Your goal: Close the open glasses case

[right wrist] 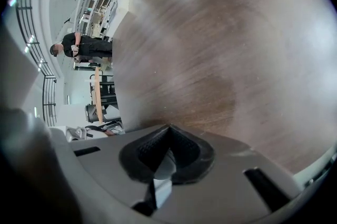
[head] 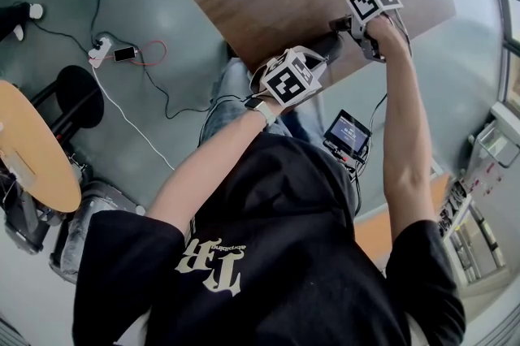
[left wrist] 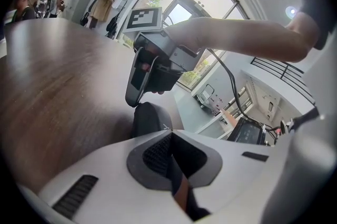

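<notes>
The left claw (left wrist: pixel 168 133) is pinched shut with nothing between its tips. Just beyond those tips sits the glasses case (left wrist: pixel 150 119), dark and rounded, near the edge of the brown wooden desk (left wrist: pixel 63 86). From here I cannot tell whether its lid is up or down. There is a tiny pale mark on the case, too small to read.

The right claw (right wrist: pixel 168 126) is closed and empty too, looking out over bare desk. Seen from the left gripper view it hangs over the case, and its lower end comes down just beside the top of the case.

The person's black T-shirt (head: pixel 268 255) carries cream gothic lettering across the chest (upside down from above, and I cannot read it). A small lit screen (head: pixel 348 133) sits by the person's waist, its text too fine to read. On the grey floor lie a white power strip (head: pixel 99 52) and a phone (head: pixel 124 54) among trailing cables.
</notes>
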{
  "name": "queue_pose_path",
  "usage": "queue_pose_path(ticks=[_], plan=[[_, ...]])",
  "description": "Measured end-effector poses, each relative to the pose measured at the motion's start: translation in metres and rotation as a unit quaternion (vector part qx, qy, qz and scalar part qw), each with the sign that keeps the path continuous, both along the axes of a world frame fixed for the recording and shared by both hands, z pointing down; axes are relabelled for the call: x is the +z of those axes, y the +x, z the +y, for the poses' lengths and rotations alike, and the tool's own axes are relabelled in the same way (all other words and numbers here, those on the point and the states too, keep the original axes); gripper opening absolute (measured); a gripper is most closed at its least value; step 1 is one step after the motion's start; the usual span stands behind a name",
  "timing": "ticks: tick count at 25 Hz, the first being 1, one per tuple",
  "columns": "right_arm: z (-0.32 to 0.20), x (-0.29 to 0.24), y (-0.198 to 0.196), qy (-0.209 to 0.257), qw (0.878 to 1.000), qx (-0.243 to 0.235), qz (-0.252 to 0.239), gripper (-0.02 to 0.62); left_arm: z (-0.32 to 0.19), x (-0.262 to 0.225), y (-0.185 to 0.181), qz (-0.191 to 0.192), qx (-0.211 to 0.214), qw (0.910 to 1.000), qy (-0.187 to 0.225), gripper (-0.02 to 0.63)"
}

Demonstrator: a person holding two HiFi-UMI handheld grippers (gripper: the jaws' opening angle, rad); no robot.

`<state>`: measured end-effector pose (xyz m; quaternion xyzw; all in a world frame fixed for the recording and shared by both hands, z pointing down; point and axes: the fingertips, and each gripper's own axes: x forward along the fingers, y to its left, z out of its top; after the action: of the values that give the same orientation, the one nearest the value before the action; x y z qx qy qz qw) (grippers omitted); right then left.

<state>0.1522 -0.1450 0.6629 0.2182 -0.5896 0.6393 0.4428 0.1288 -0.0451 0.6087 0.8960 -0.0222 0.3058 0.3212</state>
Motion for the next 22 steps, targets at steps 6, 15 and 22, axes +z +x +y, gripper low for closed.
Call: queue_pose_path(ticks=[6,15,22], plan=[[-0.001,0.002,0.008,0.012,1.000,0.020,0.002,-0.012,-0.003,0.002,0.001,-0.006,-0.013,0.9999,-0.004,0.003],[0.008,0.003,0.024,0.020,0.998,0.053,0.000,-0.012,-0.004,0.006,-0.001,-0.016,-0.019,0.9997,-0.004,0.003],[0.009,0.003,0.031,0.028,0.997,0.075,-0.005,-0.012,-0.007,0.008,0.000,-0.023,-0.021,0.9995,-0.004,0.003]])
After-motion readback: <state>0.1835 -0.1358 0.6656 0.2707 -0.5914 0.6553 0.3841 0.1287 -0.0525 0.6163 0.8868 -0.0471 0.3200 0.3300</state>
